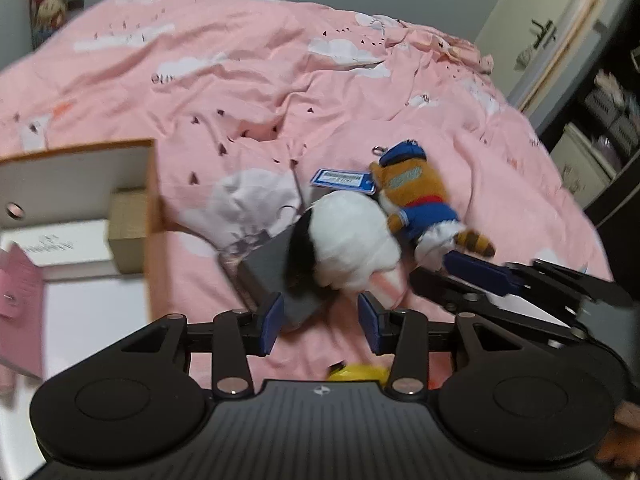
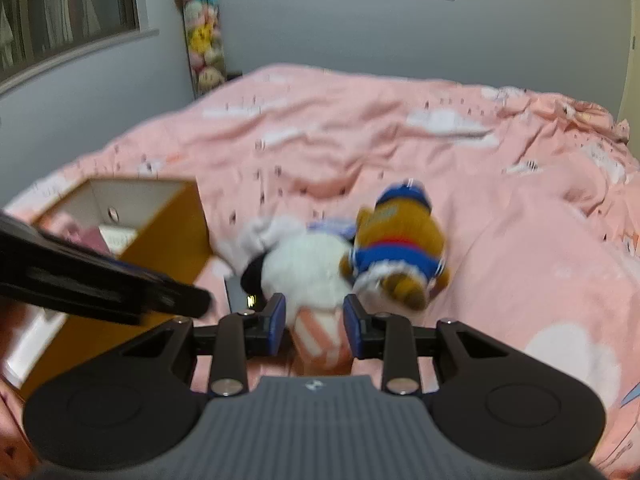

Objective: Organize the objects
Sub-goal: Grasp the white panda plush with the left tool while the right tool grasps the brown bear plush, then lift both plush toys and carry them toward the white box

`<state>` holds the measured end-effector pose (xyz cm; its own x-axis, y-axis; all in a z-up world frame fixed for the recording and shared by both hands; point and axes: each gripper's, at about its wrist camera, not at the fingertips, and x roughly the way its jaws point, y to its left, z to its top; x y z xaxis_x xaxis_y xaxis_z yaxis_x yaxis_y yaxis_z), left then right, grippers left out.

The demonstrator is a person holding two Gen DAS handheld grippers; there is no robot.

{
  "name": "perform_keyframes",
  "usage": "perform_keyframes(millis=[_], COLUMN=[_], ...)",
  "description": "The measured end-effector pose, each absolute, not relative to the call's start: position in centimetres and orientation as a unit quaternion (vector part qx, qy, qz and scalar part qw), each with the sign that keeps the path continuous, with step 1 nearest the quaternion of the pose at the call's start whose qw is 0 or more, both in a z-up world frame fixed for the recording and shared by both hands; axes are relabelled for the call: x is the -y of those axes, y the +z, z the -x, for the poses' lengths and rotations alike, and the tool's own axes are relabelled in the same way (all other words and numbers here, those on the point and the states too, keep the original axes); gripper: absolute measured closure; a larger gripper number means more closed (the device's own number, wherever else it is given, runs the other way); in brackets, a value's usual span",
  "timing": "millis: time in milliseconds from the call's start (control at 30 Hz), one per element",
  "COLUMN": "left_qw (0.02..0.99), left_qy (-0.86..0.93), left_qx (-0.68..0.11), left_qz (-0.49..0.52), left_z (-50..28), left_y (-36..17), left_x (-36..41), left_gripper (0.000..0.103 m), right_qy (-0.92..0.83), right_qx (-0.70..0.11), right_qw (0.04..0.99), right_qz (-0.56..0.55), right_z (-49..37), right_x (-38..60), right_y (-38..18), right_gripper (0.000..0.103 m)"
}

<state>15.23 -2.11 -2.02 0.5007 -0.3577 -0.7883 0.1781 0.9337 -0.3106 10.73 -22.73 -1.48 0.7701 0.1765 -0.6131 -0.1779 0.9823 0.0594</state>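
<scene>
Right gripper [image 2: 314, 326] fingers pinched the pink-striped base of a white plush [image 2: 308, 268] lying on the pink bed [image 2: 500, 208], beside a raccoon plush [image 2: 396, 252]. Left gripper [image 1: 320, 320] fingers were spread, holding nothing. Open box [image 1: 80, 184] sat left.

Pink cloud-printed duvet [image 1: 280, 64], white-and-black fluffy plush [image 1: 344, 248], brown raccoon plush in blue outfit [image 1: 420, 200], orange-sided cardboard box [image 2: 168, 232]

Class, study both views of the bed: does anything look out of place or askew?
Yes. Two soft toys lie loose on the pink quilt beside the open box rather than in it: a white plush tipped onto a dark box, and a raccoon plush face-down.
</scene>
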Motion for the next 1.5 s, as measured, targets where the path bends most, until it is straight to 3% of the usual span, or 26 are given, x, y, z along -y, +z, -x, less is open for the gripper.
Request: perform_keyframes(millis=[67,200,433,800,1133,1200,1500], left_qw=[0.855,0.846,0.828,0.816,0.846,0.855,0.876], left_qy=[-0.155,-0.147,-0.130,-0.118,-0.113,-0.114,-0.099], left_qx=[-0.479,-0.485,-0.501,-0.488,-0.470,-0.464,-0.454], left_qz=[0.121,0.169,0.216,0.285,0.223,0.199,0.131], left_z=[-16.2,-18.0,-20.2,-21.5,-20.4,-19.8,-17.7], left_y=[-2.5,-3.9,-6.9,-9.8,-7.4,-6.2,-2.4], left_x=[2.6,3.6,4.3,5.3,5.9,5.7,3.5], left_gripper=[0.046,0.038,0.035,0.024,0.042,0.048,0.054], right_qy=[0.089,0.061,0.046,0.075,0.067,0.062,0.058], right_qx=[-0.303,-0.290,-0.362,-0.373,-0.357,-0.348,-0.357], right_qw=[0.949,0.955,0.930,0.915,0.926,0.933,0.928], right_qz=[-0.004,0.007,-0.048,-0.132,-0.103,-0.071,0.086], right_z=[-10.6,-12.3,-17.0,-17.4,-16.3,-15.8,-16.3], right_x=[23.2,24.2,27.3,30.2,29.3,28.4,23.4], right_y=[-0.3,1.0,-2.1,-4.2,-3.5,-3.0,-2.8], right_gripper=[0.069,0.054,0.052,0.045,0.044,0.044,0.045])
